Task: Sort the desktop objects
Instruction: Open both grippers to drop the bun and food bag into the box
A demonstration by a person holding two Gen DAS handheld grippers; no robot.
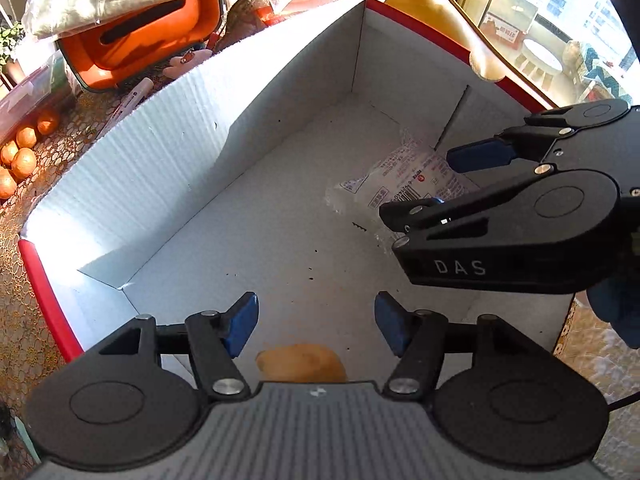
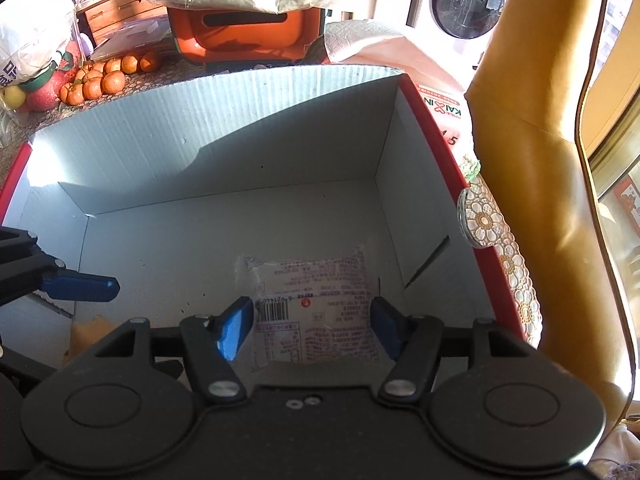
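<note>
A white cardboard box with red outer sides fills both views. A clear snack packet with red print and a barcode lies flat on the box floor. My right gripper is open just above it, one finger at each side, holding nothing; it also shows in the left wrist view. A yellow-brown rounded item lies on the box floor near the front wall. My left gripper is open and empty above it.
An orange appliance under a white cloth stands behind the box. Several oranges lie on the patterned tablecloth at the left. A tan chair back stands at the right. A pen lies beside the box.
</note>
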